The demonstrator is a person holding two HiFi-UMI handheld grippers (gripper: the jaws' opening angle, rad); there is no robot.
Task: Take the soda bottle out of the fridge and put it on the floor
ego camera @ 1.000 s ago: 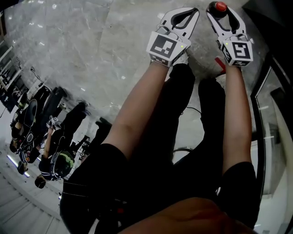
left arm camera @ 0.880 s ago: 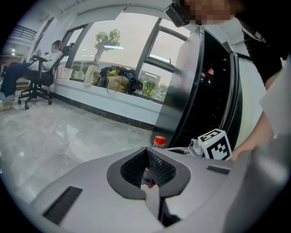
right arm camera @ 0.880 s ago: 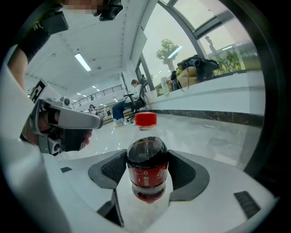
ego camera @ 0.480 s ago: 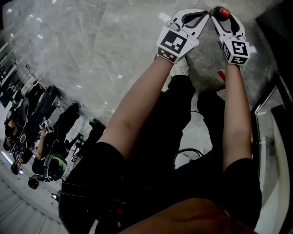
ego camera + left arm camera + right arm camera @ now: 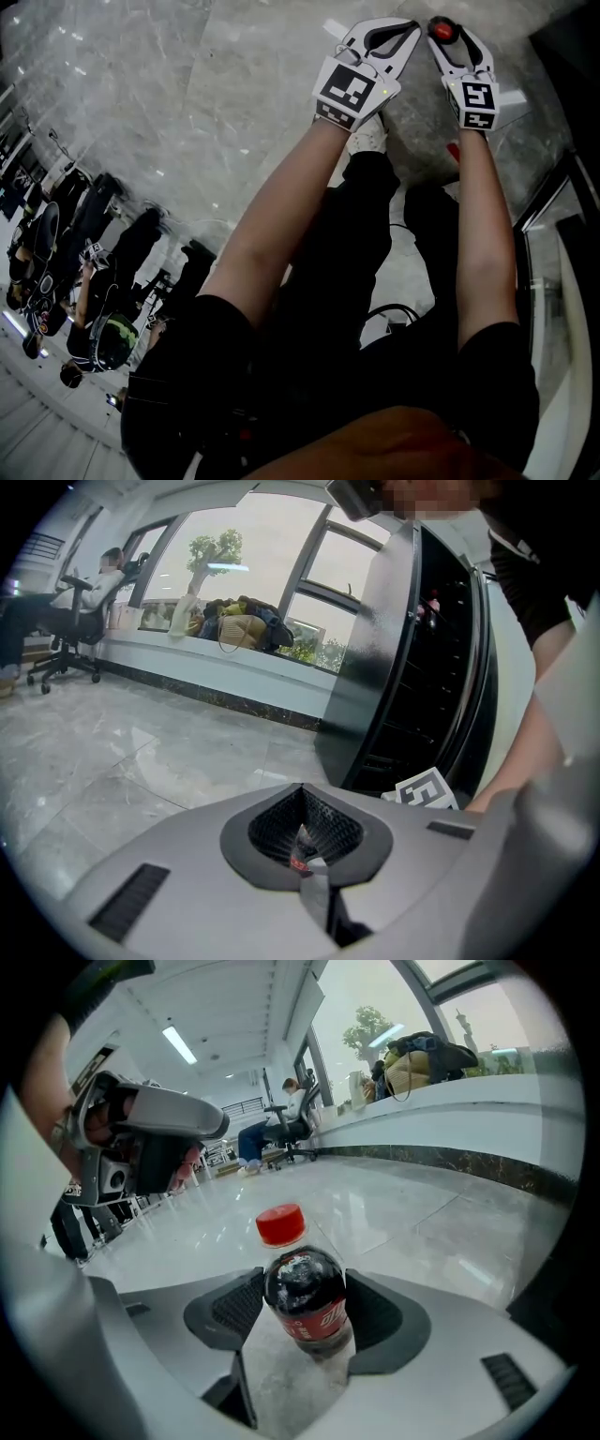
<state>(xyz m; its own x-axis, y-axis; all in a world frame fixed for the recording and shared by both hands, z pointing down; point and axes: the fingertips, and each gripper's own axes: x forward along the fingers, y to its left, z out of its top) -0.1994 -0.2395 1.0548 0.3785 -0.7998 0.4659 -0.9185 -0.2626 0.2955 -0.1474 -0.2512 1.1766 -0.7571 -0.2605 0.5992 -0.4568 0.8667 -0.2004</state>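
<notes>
Right jaws: the right gripper (image 5: 306,1309) is closing, with the soda bottle (image 5: 302,1288) between its ribbed pads (image 5: 234,1305). Both pads look pressed to the bottle's sides, so it is grasped.
Bottle: upright, red cap (image 5: 280,1224) on top. Its base seems to rest on the floor (image 5: 403,1213), with pale tile showing just beneath it.
Why held so: the gripper comes in low and level, clasping the body below the shoulder. That probably keeps the bottle from tipping as it meets the tile.
Left jaws: the left gripper (image 5: 302,803) is clenched tip to tip, grasping nothing I can name. It hovers beside the right one, idle.
Fridge: the fridge (image 5: 375,667) stands close by, dark and open — the bottle is outside it.
Progress: set-down looks nearly done; letting go remains.
</notes>
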